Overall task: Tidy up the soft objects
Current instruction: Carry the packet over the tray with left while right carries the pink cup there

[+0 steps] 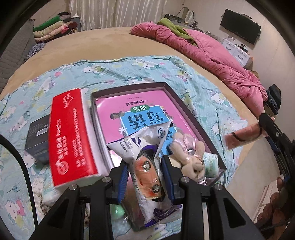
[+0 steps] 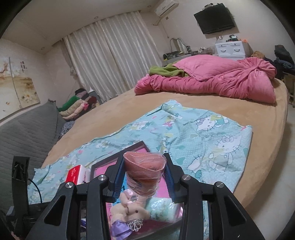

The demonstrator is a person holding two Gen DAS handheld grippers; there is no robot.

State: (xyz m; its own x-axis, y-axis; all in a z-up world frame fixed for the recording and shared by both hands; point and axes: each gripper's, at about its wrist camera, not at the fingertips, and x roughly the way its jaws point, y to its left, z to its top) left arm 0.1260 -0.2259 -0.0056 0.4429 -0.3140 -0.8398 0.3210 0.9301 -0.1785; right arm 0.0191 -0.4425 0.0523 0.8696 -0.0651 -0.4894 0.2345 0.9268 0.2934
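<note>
Blue pads of the left gripper (image 1: 146,177) press on a white plastic packet (image 1: 145,157) with an orange picture, held over the near end of a shallow dark box (image 1: 186,103). In that box lie a pink book (image 1: 140,109), a small beige plush toy (image 1: 191,158) in clear wrap and a pale green wrapped bundle (image 1: 212,162) in the near right corner. Leaning on the box's left wall is a red tissue pack (image 1: 71,136), and beyond it a small black box (image 1: 37,138) sits on the cloth. The right gripper (image 2: 144,177) clamps a pinkish roll (image 2: 143,169) in clear film, poised above the same box with the plush toy and the bundle showing beneath it. Everything rests on a light blue cartoon-cat sheet (image 2: 212,133) spread over a tan bed (image 2: 118,110) with a rounded edge. At the far side of the bed lies a crumpled pink quilt (image 2: 212,81) with a green cloth (image 2: 164,71) tucked against it. A stack of folded clothes (image 2: 75,107) sits by the pale curtains (image 2: 110,55), next to a grey quilted sofa (image 2: 27,129). On the wall hang a black screen (image 2: 214,18) and an air conditioner (image 2: 166,7); below the screen stands a white drawer unit (image 2: 230,49). A painting (image 2: 16,83) hangs on the left wall.
</note>
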